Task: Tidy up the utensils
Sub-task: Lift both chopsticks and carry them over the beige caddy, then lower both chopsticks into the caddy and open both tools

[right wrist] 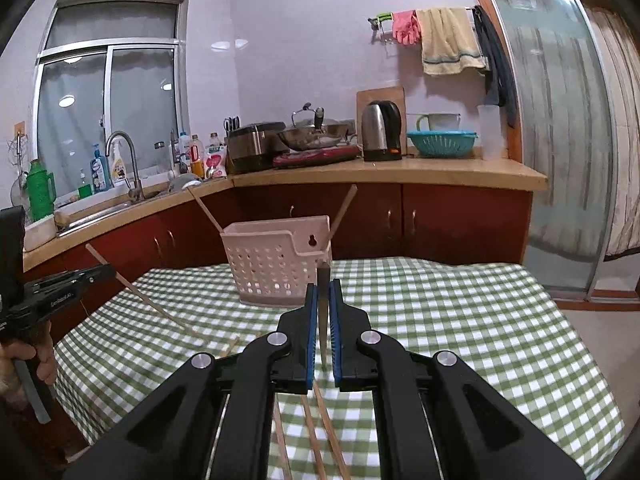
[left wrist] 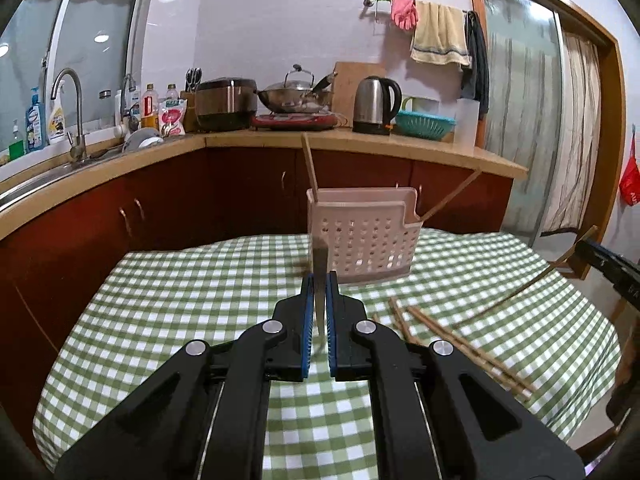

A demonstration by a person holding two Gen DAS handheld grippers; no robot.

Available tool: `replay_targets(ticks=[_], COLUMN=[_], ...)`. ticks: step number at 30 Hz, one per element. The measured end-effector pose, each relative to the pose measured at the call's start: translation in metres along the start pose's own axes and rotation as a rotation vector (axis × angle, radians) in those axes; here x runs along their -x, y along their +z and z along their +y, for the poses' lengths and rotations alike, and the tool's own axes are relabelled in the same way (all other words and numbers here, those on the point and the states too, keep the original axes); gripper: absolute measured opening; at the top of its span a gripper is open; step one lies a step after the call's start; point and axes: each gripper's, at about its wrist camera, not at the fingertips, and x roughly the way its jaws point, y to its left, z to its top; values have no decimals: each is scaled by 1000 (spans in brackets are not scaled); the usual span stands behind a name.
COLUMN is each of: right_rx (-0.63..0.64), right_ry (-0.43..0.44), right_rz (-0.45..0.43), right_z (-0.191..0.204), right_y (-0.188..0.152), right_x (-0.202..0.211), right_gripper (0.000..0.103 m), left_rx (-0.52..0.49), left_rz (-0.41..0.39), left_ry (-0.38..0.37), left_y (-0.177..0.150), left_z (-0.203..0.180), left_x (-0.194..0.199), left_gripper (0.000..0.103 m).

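Observation:
A pale pink perforated utensil holder (left wrist: 360, 240) (right wrist: 272, 268) stands on the green checked tablecloth (left wrist: 180, 300) with two wooden chopsticks (left wrist: 310, 168) (right wrist: 344, 208) leaning out of it. My left gripper (left wrist: 319, 280) is shut on one chopstick (left wrist: 320, 256), seen edge-on; in the right wrist view that chopstick (right wrist: 140, 296) slants down to the cloth. My right gripper (right wrist: 323, 286) is shut on another chopstick (right wrist: 323, 272), which in the left wrist view (left wrist: 520, 292) slants across the table's right side. Both grippers hang just short of the holder. Several loose chopsticks (left wrist: 460, 344) (right wrist: 320, 432) lie on the cloth.
Behind the table runs a wooden counter (left wrist: 360, 146) over red cabinets, carrying a kettle (left wrist: 376, 104), a wok, a rice cooker and a teal colander (right wrist: 440, 142). A sink with a tap (left wrist: 72, 112) is at the left. A person's hand (right wrist: 28, 360) grips the left tool's handle.

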Motion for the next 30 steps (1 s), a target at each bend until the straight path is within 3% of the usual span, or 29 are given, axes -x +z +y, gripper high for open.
replay_targets(ticks=[11,22,26,30], right_rx=[-16,28,23,24], right_ry=[83,128,132,129], right_rz=[-75,-213,-213,-171], right_z=[7,13,10,9], right_y=[45,121,137,138], right_x=[-11,-33,-61,-95], right_gripper=[7,7,7,7], left_rx=[-7,-33,-42,-42], left_rz=[-101,-232,-250,-215], left_ry=[-42,-73,-67,-67], left_y=[59,137,158,163], left_z=[-3,-10,-13,-18], left_x=[-1,-7,-28,-60], left_gripper=[6,6,6,6])
